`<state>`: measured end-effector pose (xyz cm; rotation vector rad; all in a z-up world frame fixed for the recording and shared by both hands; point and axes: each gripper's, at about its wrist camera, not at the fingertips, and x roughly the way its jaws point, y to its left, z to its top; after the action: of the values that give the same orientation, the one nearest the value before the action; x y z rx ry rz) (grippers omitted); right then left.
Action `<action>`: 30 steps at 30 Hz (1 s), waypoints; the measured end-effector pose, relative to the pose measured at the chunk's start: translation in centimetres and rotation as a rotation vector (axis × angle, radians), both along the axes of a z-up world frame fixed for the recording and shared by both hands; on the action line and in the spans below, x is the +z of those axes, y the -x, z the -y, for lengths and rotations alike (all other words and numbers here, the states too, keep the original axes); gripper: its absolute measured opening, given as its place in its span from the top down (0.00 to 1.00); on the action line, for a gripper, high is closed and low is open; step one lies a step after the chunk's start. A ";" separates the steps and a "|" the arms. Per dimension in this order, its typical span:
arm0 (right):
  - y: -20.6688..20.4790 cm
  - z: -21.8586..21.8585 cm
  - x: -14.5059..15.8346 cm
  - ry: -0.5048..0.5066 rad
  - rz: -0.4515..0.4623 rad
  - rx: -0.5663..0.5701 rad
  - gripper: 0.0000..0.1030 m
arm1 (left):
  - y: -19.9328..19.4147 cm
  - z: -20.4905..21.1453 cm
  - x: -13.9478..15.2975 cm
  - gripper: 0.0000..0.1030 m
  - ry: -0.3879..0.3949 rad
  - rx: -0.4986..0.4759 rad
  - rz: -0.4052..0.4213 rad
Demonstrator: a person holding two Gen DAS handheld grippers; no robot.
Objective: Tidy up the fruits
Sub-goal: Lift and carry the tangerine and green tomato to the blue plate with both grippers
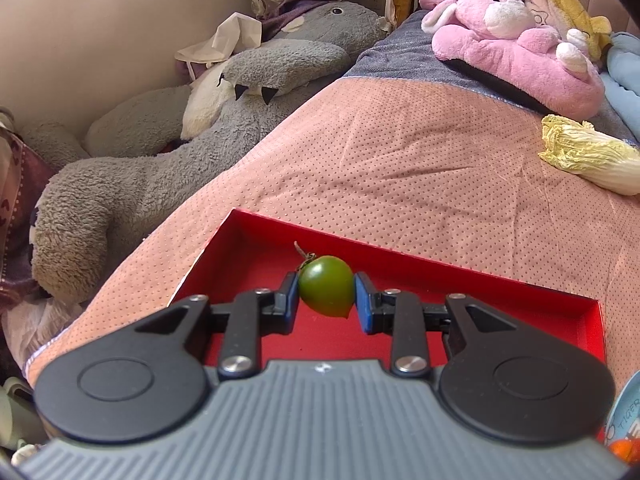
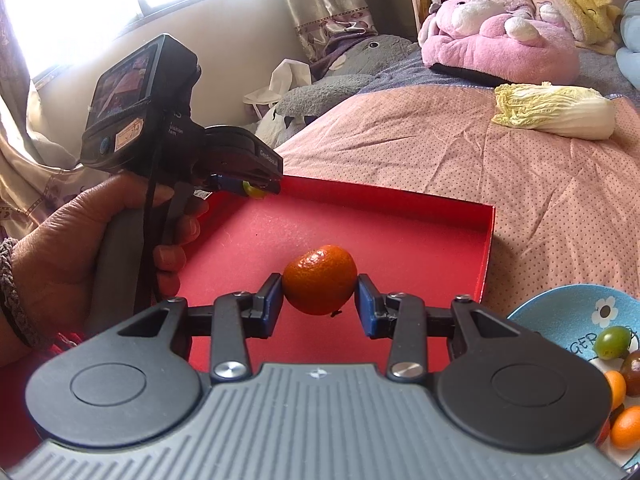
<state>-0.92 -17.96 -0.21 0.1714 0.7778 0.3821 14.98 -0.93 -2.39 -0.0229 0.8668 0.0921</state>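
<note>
On the blue plate (image 2: 560,312) at the right edge, some dark handwriting-style letters show; in the left wrist view they read "TIGER", and in the right wrist view only "GER" is visible. On the side of the left claw, as the right wrist view shows it, there is small white print, but it is too blurred to read.

The left claw (image 1: 327,295) is clamped on a green tomato (image 1: 326,285); both blue pads (image 1: 363,300) touch its sides, and the opening is only as wide as the fruit. The tomato is a little egg-shaped. Its long axis is tilted, with the stem end and a dry brown stalk pointing up and to the far left, and the small pointed tip down and to the near right. It hangs above the red tray (image 1: 520,292), near the tray's far left corner.

The right claw (image 2: 320,294) is clamped on a small orange (image 2: 320,278), with its pads pressed to the left and right sides. The orange is nearly round, so no clear long axis shows. It is held over the middle of the tray's red floor.

The tray lies on a pink dotted blanket (image 2: 540,200) on the bed. The plate, beside the tray's right wall, holds a green fruit (image 2: 612,342), a dark one and some small orange ones. A cabbage (image 2: 556,114) lies further back on the blanket, well apart from the tray.
</note>
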 end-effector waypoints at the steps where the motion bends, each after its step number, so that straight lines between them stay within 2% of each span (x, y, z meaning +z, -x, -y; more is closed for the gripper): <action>1: 0.1 0.3 0.2 0.000 0.003 -0.004 0.56 | 0.1 0.3 0.1 0.68 0.001 -0.004 0.002; 16: 3.0 6.3 1.2 0.011 0.013 -0.117 0.56 | 1.3 4.4 1.4 0.68 0.015 -0.089 0.040; 30: 6.5 12.6 -0.8 0.037 -0.042 -0.252 0.56 | 2.6 7.6 1.4 0.68 0.008 -0.196 0.053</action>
<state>-7.43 -30.53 -1.00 0.2406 0.7935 0.1263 12.37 -8.55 -0.95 0.0515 0.8121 -0.0952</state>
